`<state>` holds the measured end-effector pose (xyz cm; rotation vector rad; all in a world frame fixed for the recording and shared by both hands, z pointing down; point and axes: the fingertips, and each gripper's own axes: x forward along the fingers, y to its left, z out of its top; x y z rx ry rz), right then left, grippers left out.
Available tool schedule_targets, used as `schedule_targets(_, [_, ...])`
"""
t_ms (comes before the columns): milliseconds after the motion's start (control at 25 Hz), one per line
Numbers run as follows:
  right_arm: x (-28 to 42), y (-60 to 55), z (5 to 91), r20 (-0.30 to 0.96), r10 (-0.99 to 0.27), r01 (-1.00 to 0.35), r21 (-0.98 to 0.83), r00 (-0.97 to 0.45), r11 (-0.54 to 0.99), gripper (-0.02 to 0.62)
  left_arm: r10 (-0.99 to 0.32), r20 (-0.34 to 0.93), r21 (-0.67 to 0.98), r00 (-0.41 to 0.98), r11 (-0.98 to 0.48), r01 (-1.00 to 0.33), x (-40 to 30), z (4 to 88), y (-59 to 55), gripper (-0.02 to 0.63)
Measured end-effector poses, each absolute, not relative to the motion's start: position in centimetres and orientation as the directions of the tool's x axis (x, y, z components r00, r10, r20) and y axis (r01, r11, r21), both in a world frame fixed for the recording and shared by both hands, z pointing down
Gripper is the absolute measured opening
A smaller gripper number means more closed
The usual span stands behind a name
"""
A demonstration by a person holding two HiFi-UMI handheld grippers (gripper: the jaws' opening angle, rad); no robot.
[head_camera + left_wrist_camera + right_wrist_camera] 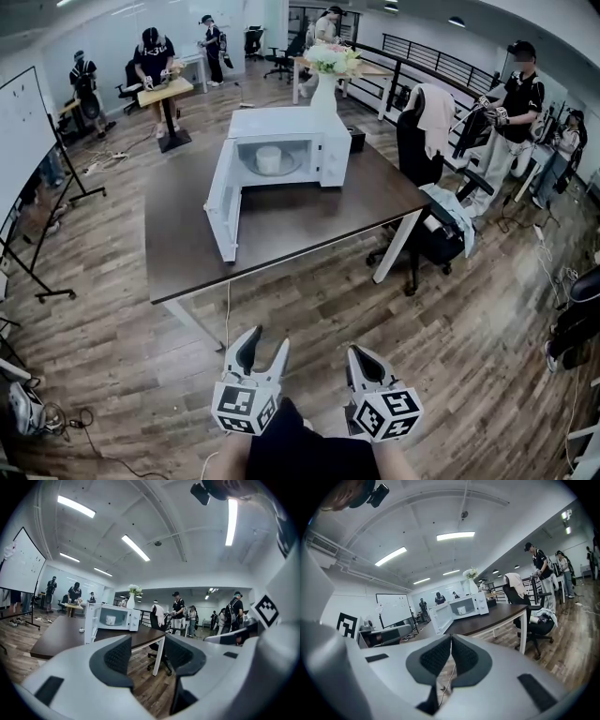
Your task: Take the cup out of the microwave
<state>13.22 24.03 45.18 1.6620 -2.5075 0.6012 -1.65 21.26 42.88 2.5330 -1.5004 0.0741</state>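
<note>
A white microwave [281, 127] stands on the far part of a dark table [309, 225], its door [223, 202] swung wide open toward the left. Inside it sits a white cup [269, 159], also seen small in the left gripper view as the cup [110, 619] and in the right gripper view as the cup [461, 611]. Both grippers hang over the wooden floor, well short of the table's near edge. My left gripper [267, 340] is open with nothing between its jaws [147, 651]. My right gripper [361, 356] is shut and empty, pads together [451, 639].
A vase of flowers [323, 84] stands behind the microwave. Office chairs [422, 141] draped with clothes sit at the table's right side. A whiteboard on a stand [23, 141] is at left. Several people stand further back and at right. A cable hangs from the table's near edge.
</note>
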Motion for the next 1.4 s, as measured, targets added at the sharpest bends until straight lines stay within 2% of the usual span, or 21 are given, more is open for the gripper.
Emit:
schedule_targets(480, [14.2,20.7,46.5,0.296,-0.868,-0.901,-0.308,-0.397,0.307,-0.005,-0.858,0.175,0.145,0.483,-0.462,-0.875,-0.3,44.5,17.1,0.373])
schedule_targets(680, [14.4,16.6,47.2,0.303,-0.869,-0.902,-0.314,-0.391,0.297,-0.005,-0.859,0.168,0.164,0.483,-0.459,-0.873,0.0,45.0,12.6,0.418])
schedule_targets(1400, [11.9,-5.0,45.3,0.296,-0.863,-0.895,-0.313,-0.409,0.317,-0.005,-0.858,0.154,0.216,0.49,-0.454,-0.864,-1.3,43.8,-8.8,0.436])
